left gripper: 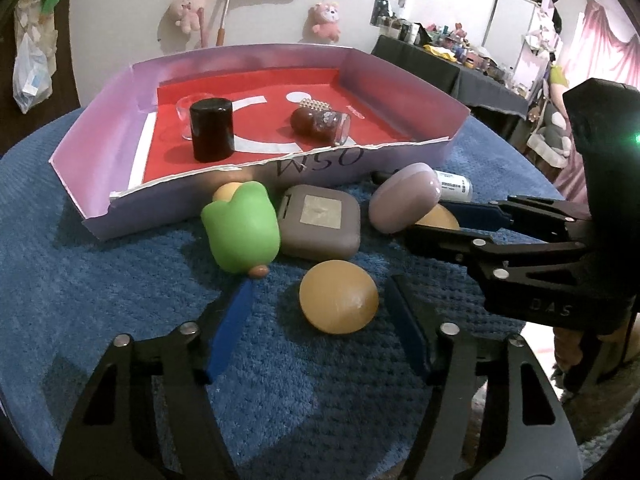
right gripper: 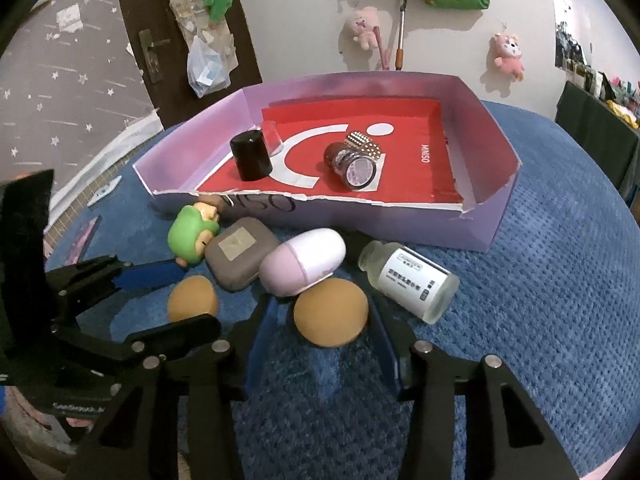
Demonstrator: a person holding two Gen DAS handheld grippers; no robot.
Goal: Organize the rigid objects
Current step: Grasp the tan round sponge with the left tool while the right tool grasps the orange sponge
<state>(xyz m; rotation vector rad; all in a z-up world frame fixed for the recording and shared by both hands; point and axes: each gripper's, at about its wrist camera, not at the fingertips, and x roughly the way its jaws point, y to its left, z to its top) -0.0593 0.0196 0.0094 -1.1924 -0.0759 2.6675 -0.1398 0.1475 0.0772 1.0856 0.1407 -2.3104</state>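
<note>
**Both grippers straddle orange balls before the box**

The left gripper point(left gripper: 320, 308) brackets one orange ball point(left gripper: 339, 297), pads apart from it, released. The right gripper point(right gripper: 320, 316) likewise flanks the other orange ball point(right gripper: 330, 312); contact is unclear. A green toy point(left gripper: 240, 232), grey case point(left gripper: 320, 222) and lilac case point(right gripper: 303, 261) crowd the purple box point(left gripper: 100, 216) on the blue towel point(left gripper: 120, 300).

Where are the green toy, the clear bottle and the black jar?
green toy point(left gripper: 240, 228), left wrist view, its green body.
clear bottle point(right gripper: 412, 280), right wrist view, its white label.
black jar point(left gripper: 211, 128), left wrist view, its side.
</note>
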